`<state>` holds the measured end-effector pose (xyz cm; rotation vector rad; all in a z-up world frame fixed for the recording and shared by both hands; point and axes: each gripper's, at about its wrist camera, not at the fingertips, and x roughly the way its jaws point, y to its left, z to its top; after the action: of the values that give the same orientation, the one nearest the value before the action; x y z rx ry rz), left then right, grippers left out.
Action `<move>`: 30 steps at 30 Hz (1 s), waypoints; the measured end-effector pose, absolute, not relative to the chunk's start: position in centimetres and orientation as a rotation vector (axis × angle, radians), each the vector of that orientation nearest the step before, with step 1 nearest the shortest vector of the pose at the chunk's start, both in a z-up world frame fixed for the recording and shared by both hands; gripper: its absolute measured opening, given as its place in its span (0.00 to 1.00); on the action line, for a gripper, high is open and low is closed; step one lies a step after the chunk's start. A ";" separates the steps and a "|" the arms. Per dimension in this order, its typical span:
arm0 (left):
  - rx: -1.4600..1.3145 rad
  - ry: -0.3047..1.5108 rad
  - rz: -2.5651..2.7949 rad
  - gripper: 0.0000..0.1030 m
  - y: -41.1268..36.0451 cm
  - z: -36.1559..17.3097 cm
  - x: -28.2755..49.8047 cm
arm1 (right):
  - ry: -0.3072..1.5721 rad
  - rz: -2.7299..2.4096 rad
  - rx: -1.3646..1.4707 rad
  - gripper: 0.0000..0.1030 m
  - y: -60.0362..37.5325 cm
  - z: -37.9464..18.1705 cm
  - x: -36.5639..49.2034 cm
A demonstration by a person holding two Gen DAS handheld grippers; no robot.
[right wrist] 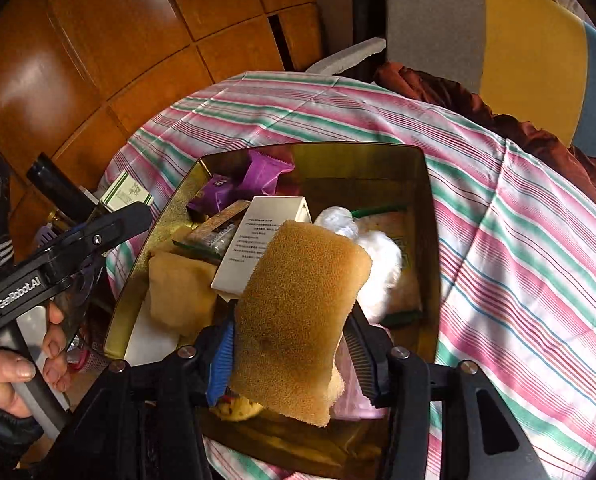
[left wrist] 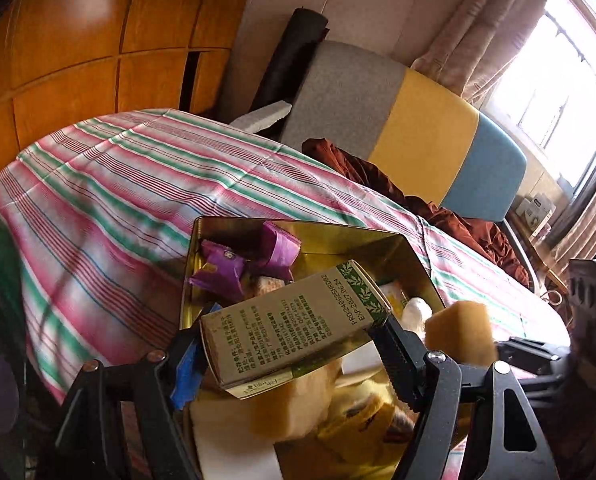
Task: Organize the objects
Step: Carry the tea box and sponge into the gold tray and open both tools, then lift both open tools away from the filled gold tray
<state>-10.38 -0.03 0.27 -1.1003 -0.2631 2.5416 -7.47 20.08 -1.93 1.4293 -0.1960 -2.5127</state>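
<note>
Striped tablecloth (right wrist: 517,240) w/ gold tin (right wrist: 431,216); left hand-held gripper (left wrist: 294,344) clamped on carton (left wrist: 294,320), right hand-held gripper (right wrist: 294,344) on sponge (right wrist: 298,312).

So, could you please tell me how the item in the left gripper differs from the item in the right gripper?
The left gripper holds a rigid, printed cardboard box with sharp edges; the right gripper holds a soft, porous tan sponge with rounded corners and no print. The box lies crosswise between the fingers, while the sponge stands lengthwise. Both are clamped above the gold tin.
</note>
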 end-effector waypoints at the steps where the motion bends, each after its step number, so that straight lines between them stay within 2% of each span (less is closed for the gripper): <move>1: -1.098 -0.263 2.540 0.73 0.1 0.2 -10.8 | -0.187 -2.512 1.437 0.53 19.8 -2.1 -7.9; 4: -1.101 -0.262 2.544 0.75 0.8 0.2 -11.8 | -0.178 -2.504 1.473 0.56 19.5 -2.9 -8.9; 8: -1.136 -0.221 2.560 0.84 1.4 -0.3 -13.1 | -0.183 -2.505 1.503 0.74 19.3 -3.6 -9.6; 10: -1.145 -0.208 2.570 0.92 1.5 -0.5 -13.4 | -0.193 -2.502 1.500 0.76 19.5 -3.6 -9.4; 15: -1.156 -0.197 2.594 1.00 0.7 -0.7 -13.1 | -0.242 -2.516 1.473 0.77 20.0 -3.2 -8.8; 20: -1.144 -0.144 2.654 1.00 0.0 -0.3 -11.7 | -0.270 -2.557 1.407 0.81 19.9 -1.8 -7.3; 26: -1.106 -0.038 2.748 1.00 0.3 0.8 -9.4 | -0.189 -2.694 1.339 0.81 19.1 -0.4 -5.6; 30: -1.052 -0.055 2.772 1.00 0.2 1.5 -7.4 | -0.146 -2.786 1.305 0.81 18.9 0.0 -4.2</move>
<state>-7.42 0.23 1.54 -1.0523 -0.0549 2.7718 -4.20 18.93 -0.04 1.3054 -0.1464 -2.7865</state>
